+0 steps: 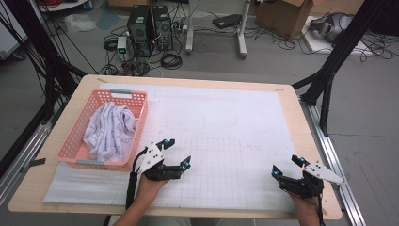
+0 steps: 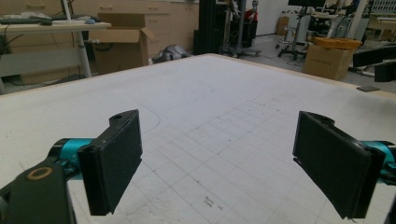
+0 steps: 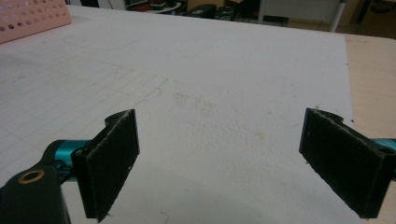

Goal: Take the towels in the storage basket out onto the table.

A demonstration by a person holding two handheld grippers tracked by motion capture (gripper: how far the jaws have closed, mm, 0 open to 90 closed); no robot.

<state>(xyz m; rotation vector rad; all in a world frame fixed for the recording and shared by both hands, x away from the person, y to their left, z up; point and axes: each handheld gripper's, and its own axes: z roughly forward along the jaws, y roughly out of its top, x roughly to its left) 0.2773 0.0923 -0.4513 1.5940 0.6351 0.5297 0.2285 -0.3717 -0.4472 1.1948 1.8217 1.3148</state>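
My left gripper hovers with jaws spread wide and empty, just right of the pink basket; my right gripper is spread and empty too, near the bench's right front corner. The white cloth lies bunched inside the basket, so I judge lifting it out is not yet begun. Between my grippers the white mat gives wide room; the bench edge lies close by my right.

Overhead plus two low table-level views

Both claws wide open, empty.
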